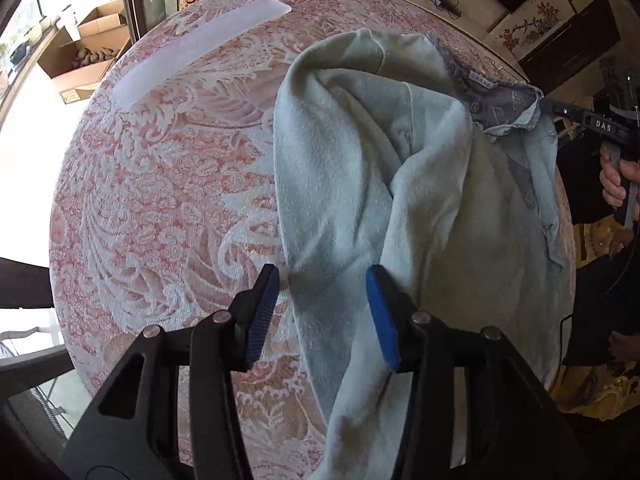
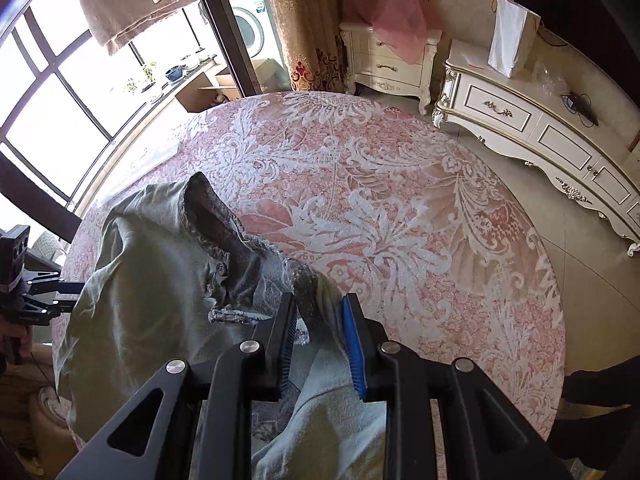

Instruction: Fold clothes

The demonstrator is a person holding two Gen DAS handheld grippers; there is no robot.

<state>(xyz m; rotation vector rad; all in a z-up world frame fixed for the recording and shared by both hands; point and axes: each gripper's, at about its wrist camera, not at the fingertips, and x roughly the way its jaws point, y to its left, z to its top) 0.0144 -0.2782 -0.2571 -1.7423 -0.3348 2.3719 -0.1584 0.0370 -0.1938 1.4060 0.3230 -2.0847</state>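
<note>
A pale green garment with a grey patterned collar lies crumpled on the pink-and-white floral cover. My left gripper hangs open over the garment's left edge, and its pads do not touch the cloth. Seen from the right wrist, the left gripper sits at the garment's far left side. My right gripper is shut on the collar, with a bunch of grey and green cloth between its pads. From the left wrist, the right gripper holds the collar's corner raised above the cover.
A white strip lies on the cover's far side. Cardboard boxes stand by the window. A white cabinet with a paper bag and a nightstand stand beyond the cover. A person's hand holds the right gripper's handle.
</note>
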